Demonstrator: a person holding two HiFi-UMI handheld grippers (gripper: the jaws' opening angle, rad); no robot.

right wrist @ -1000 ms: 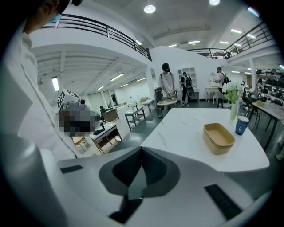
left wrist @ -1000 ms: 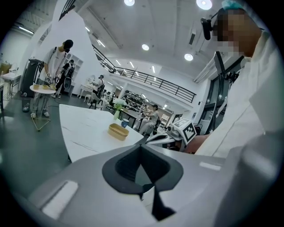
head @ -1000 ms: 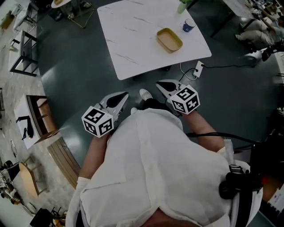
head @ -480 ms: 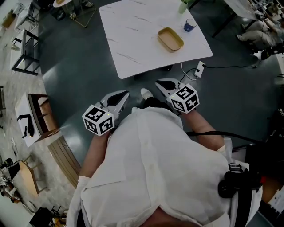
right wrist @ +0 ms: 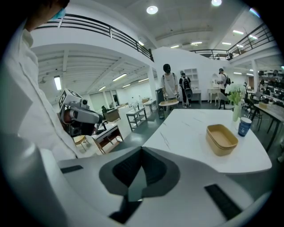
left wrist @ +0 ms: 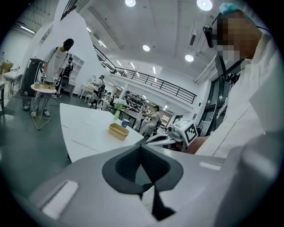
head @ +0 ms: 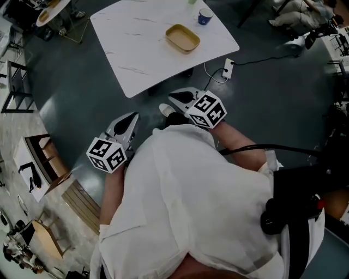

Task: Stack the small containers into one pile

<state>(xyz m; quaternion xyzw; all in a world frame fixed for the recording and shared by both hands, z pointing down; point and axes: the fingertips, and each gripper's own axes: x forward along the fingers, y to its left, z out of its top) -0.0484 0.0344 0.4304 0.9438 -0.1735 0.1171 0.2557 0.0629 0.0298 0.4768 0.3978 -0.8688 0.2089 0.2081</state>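
A tan oblong container [head: 182, 38] lies on the white marble table [head: 136, 49], and looks like two nested trays in the right gripper view [right wrist: 222, 139]; the left gripper view shows the same container [left wrist: 118, 131]. A blue cup [head: 205, 16] stands beside it. Both grippers are held close to the person's body, well short of the table. The left gripper [head: 128, 121] is shut and empty. The right gripper [head: 177, 98] is shut with nothing in it.
A white power strip [head: 228, 66] and its cable lie on the dark floor by the table's near corner. A wooden bench [head: 52, 158] stands at the left. The person's white shoe [head: 165, 110] shows between the grippers. People stand by a round table [right wrist: 171, 103] farther off.
The head view has swung, so the table and container sit further left and higher in the picture. Both grippers stay close to the body, shut as before.
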